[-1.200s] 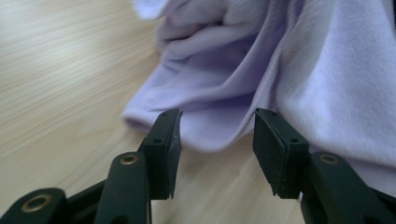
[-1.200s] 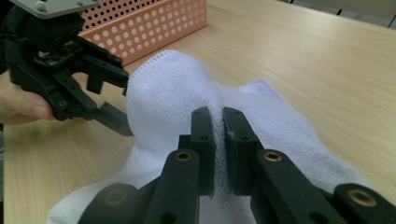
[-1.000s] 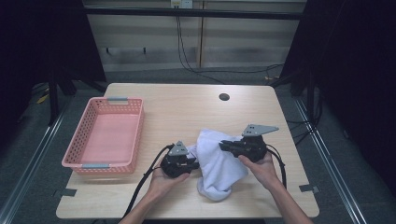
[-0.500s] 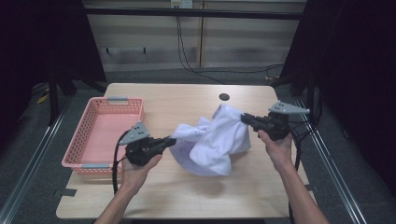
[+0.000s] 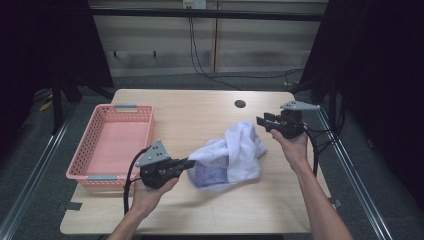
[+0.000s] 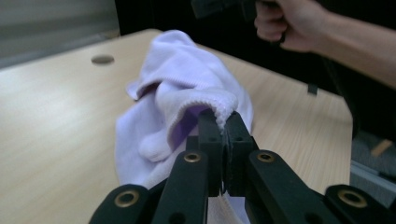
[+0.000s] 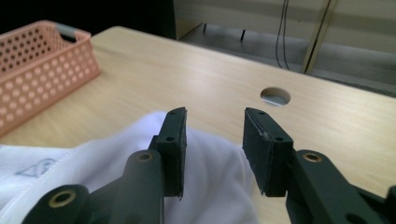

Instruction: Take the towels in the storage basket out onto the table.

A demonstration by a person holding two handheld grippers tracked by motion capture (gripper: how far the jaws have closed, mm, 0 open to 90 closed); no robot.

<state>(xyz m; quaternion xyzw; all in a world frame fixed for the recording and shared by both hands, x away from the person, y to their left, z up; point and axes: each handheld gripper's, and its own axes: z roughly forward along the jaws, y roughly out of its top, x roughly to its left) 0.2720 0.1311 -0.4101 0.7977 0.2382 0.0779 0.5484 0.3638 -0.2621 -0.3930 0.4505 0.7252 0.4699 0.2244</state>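
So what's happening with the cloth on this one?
A person works a white garment on the wooden table with two handheld grippers. The left gripper is clamped on a hem. The right gripper has just been opening; its jaws stand apart with nothing pinched, above the garment. The pink basket sits at the left.

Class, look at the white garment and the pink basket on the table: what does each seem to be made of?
White garment: soft knitted fabric, likely cotton; it drapes in folds and has a ribbed hem. Pink basket: probably moulded plastic, with stiff perforated walls.
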